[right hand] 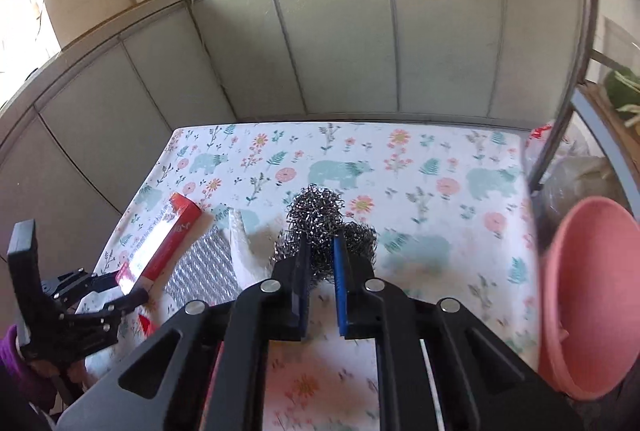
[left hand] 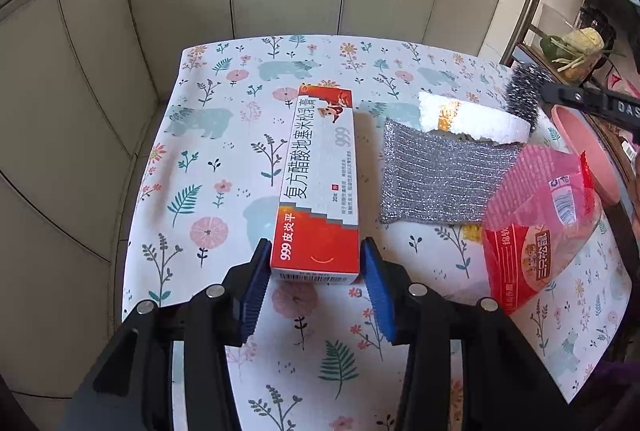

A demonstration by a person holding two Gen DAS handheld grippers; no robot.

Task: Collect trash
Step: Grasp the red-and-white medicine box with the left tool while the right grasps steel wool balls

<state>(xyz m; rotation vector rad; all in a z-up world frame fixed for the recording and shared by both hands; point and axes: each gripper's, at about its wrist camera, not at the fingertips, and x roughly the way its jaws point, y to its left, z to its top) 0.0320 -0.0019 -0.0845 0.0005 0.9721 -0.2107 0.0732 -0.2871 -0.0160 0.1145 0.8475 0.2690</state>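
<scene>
- a small table covered in a floral cloth with bears (left hand: 224,135) stands against pale green cabinet doors; several pieces of rubbish lie on it.
- the left gripper (left hand: 316,271) has its blue pads either side of the near end of a red and white ointment box (left hand: 316,191); the jaws stand fairly wide, the pads look just beside the box and not pressing, so the box appears not yet gripped.
- the right gripper (right hand: 320,255) is closed narrow on a ball of steel wool (right hand: 320,215), held above the cloth; in the left view the steel wool sits at the far right, clear of the table top.
- a pink plastic basin (right hand: 592,295) stands at the table's right edge, near the right gripper; it is probably the place for the trash, and nothing can be seen inside it.
- left on the table: a silver mesh scouring cloth (left hand: 436,179), a white foam piece (left hand: 476,123) overlapping its far edge, and a red snack wrapper (left hand: 536,223) at the right.
- judgement: the job is at an early stage; one item is lifted, four wait.
</scene>
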